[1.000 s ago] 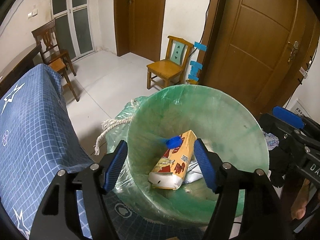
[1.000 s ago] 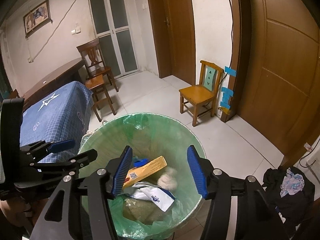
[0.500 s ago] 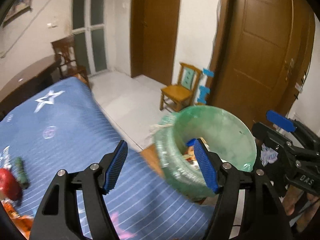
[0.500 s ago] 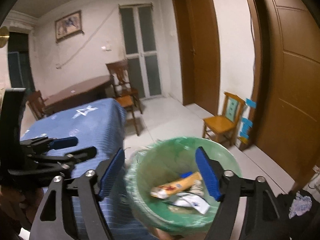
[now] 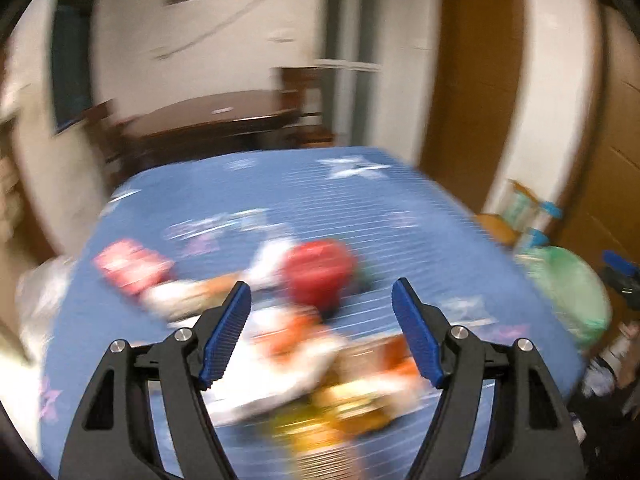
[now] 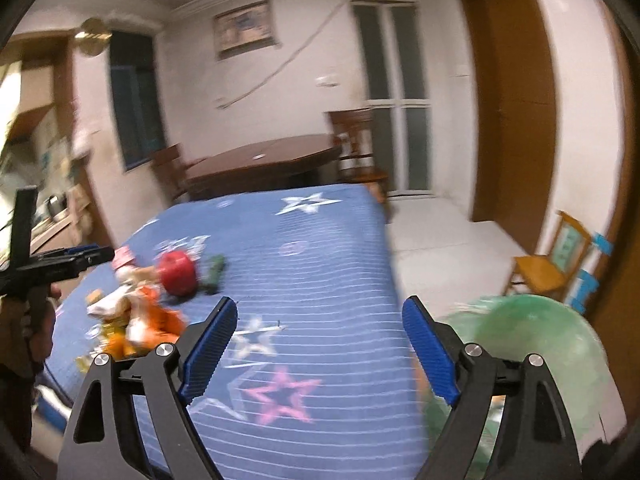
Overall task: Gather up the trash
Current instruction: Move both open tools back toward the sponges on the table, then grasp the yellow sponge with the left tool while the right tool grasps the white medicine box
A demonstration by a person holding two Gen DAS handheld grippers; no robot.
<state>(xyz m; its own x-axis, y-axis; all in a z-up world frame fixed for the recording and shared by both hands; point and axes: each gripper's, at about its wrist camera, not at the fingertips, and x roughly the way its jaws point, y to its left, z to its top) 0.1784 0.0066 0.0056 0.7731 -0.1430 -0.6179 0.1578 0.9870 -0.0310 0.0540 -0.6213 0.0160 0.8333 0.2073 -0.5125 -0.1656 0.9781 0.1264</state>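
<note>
A blurred heap of wrappers (image 5: pixel 320 364) lies on the blue starred tablecloth (image 5: pixel 360 208), with a red round thing (image 5: pixel 318 272) behind it. My left gripper (image 5: pixel 322 336) hangs above the heap, jaws opening, nothing held between them. The right wrist view shows the same wrappers (image 6: pixel 136 316) and red thing (image 6: pixel 178 272) at the left. My right gripper (image 6: pixel 320 350) is over bare cloth (image 6: pixel 320 240), jaws opening and empty. The green-lined bin (image 6: pixel 532 344) stands at the table's right edge, and appears as a bin (image 5: pixel 568 292) in the left wrist view too.
A dark green item (image 6: pixel 214 270) lies beside the red thing. A red packet (image 5: pixel 132 266) sits left of the heap. Behind the table stand a dark wooden table (image 6: pixel 260 164) and chairs. A yellow chair (image 6: pixel 552 260) stands by the wooden door.
Both grippers have swung left from over the bin to over the blue table. The right jaws have spread wider. The trash heap has come into view.
</note>
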